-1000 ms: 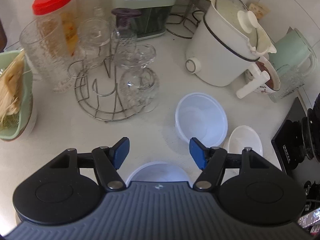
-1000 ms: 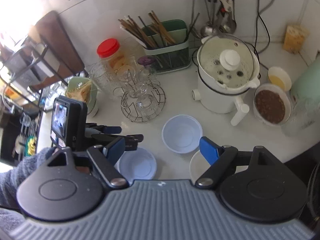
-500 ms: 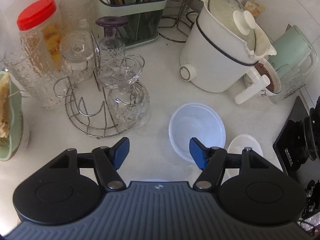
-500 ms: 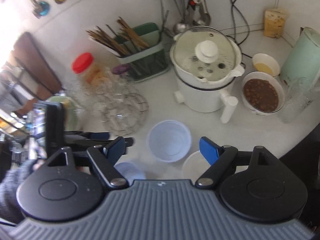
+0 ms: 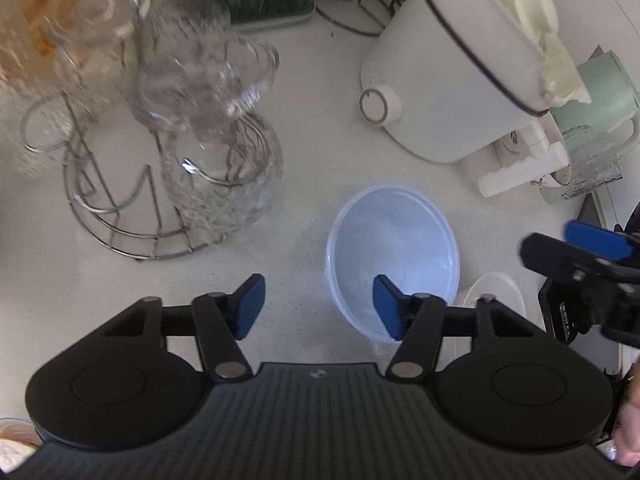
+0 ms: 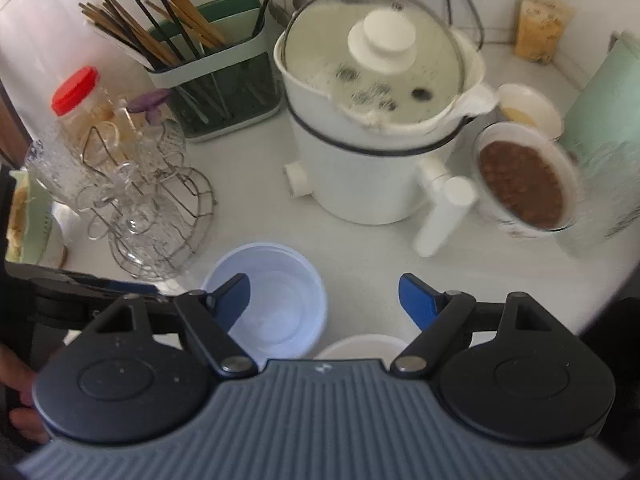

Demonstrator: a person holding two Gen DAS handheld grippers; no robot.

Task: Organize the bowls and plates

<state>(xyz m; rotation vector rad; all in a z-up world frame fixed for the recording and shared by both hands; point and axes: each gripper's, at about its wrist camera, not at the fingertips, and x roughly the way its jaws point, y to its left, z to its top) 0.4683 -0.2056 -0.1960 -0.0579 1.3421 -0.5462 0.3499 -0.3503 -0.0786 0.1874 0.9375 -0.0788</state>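
Note:
A translucent white plastic bowl (image 5: 394,248) stands on the white counter, empty and upright. My left gripper (image 5: 318,306) is low over its left side. One blue pad (image 5: 386,306) hangs inside the bowl and the other outside, so the rim lies between the closing jaws, untouched. My right gripper (image 6: 324,298) stays open wide over the same bowl (image 6: 280,304), its left pad in front of the bowl. A white plate (image 6: 360,346) lies just beneath it, mostly hidden by the gripper body. The left wrist view shows that plate (image 5: 494,294) right of the bowl.
A wire rack of glasses (image 5: 192,184) stands left of the bowl and a white lidded cooker (image 6: 372,128) behind it. Further back are a chopstick holder (image 6: 216,80), a red-lidded jar (image 6: 80,100), a bowl of brown food (image 6: 520,180) and a mint kettle (image 5: 600,92).
Both grippers have come down and closer to the plastic bowl. The left jaws have narrowed. The small plate that lay under the left gripper has dropped out of view.

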